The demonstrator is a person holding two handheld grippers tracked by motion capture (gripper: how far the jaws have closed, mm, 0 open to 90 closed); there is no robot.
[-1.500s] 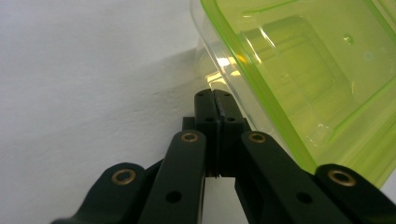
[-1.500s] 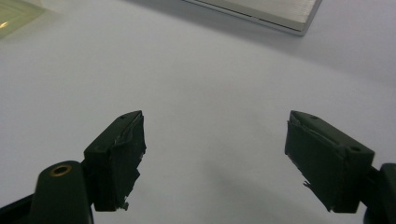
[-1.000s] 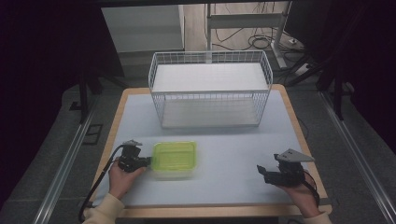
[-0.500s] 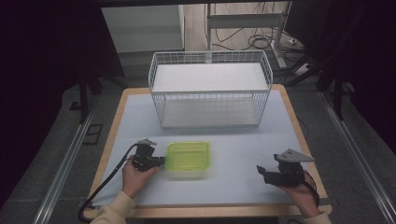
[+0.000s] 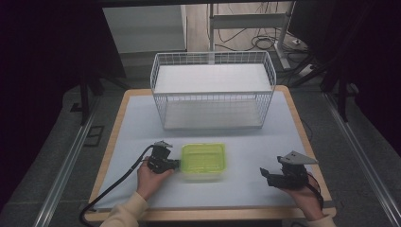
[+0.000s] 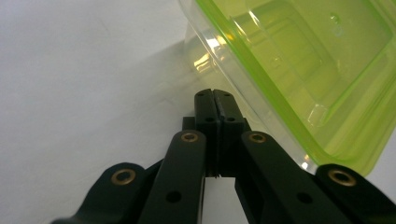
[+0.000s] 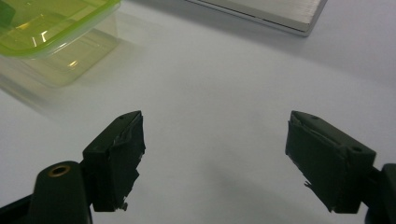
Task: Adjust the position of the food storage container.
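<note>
the green-lidded clear container point(image 5: 204, 161) sits on the pale table point(image 5: 246, 142) near its front edge, a little left of the middle and in front of the white wire basket point(image 5: 213, 90), which stands toward the back. the left gripper point(image 5: 163, 163) is at the container's left side, its jaws pressed together with nothing between them, the tips right up against the container's wall; in the left gripper view the closed tips point(image 6: 215, 100) lie just under the container's point(image 6: 299, 79) lid rim, and it looks like they touch the clear side, though the angle makes that hard to be sure of. the right gripper point(image 5: 279, 176) is held well apart from the container, near the table's front right corner, its jaws spread wide and empty. in the right gripper view point(image 7: 212, 158) the container point(image 7: 51, 32) shows beyond the left pad, and the basket's base point(image 7: 266, 11) lies along the top.
</note>
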